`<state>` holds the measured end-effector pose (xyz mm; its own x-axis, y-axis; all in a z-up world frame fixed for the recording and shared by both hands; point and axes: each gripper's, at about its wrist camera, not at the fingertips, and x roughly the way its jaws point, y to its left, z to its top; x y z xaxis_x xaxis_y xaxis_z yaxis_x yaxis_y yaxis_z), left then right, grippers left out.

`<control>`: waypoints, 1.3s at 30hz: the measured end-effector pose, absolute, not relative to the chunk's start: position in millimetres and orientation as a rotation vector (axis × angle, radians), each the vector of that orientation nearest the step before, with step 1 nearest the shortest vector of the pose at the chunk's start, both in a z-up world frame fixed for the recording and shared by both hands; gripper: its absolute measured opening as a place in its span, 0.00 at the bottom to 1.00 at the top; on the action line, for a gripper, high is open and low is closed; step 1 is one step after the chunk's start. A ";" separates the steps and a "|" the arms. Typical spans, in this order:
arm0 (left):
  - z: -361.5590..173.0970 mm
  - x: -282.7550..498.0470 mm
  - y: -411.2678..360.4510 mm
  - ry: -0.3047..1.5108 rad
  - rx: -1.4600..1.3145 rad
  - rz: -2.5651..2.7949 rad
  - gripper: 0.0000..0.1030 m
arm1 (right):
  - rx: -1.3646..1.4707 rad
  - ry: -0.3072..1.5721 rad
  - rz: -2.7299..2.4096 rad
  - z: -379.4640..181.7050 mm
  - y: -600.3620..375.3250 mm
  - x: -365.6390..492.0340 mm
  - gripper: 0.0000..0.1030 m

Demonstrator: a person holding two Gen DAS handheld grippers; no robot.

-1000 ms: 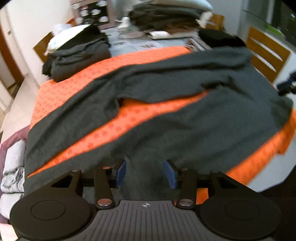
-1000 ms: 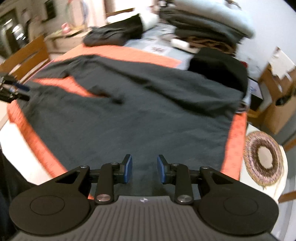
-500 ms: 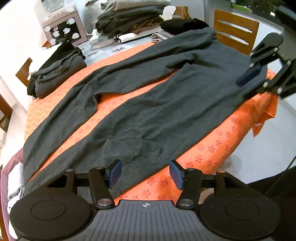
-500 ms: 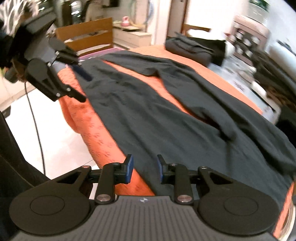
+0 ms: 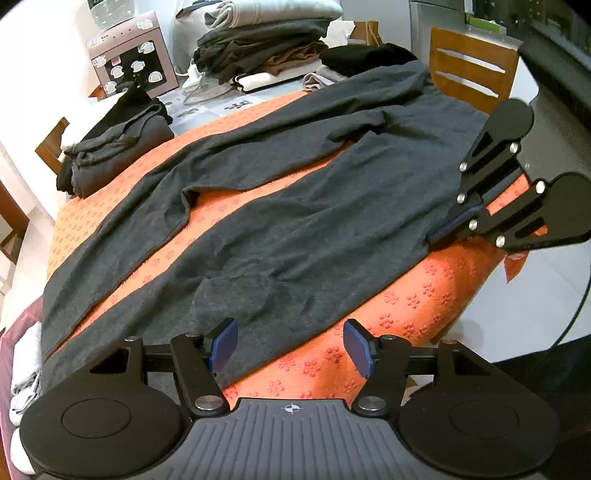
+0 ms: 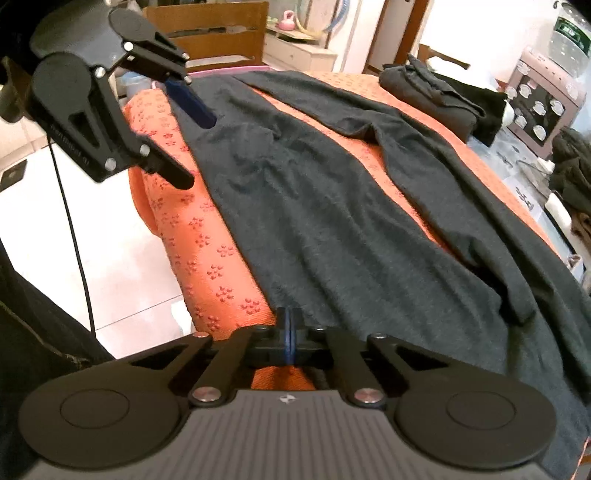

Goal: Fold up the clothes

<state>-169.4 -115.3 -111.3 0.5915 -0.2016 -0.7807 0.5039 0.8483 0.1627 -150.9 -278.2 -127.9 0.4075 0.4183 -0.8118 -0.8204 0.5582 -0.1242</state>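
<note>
Both views are evenly lit by soft indoor light, with only faint shadows in the creases of the dark grey knit trousers. Fisheye bending curves the edges and blackens the corners. The bright doorway at the right-wrist view's top glares white, and far clutter looks soft.

Left gripper angled downward, jaws opening — right gripper angled downward, jaws pressed together.
</note>
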 end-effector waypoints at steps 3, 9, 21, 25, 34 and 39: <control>-117.6 -168.2 -120.4 0.835 0.413 -0.403 0.64 | -0.524 0.780 0.809 -113.1 -285.1 -151.3 0.01; -130.3 -165.1 -137.3 0.772 0.478 -0.337 0.63 | -0.452 0.705 0.762 -75.1 -298.8 -148.5 0.01; -126.2 -154.8 -115.9 0.638 0.530 -0.025 0.12 | -0.381 0.721 0.736 -78.7 -319.1 -162.8 0.01; -122.1 -150.3 -110.2 0.630 0.531 -0.005 0.08 | -0.408 0.747 0.659 -95.9 -333.7 -175.2 0.11; -102.1 -144.3 -113.6 0.598 0.486 0.032 0.05 | -0.579 0.759 0.446 -133.5 -378.1 -189.2 0.43; -89.9 -138.1 -113.5 0.594 0.445 0.053 0.05 | -0.643 0.733 0.361 -142.1 -392.6 -188.3 0.44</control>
<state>-138.1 -113.5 -89.9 0.8305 0.1747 -0.5290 0.0776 0.9040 0.4204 -188.3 -392.6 -142.1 0.6952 0.0842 -0.7139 -0.5143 0.7521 -0.4122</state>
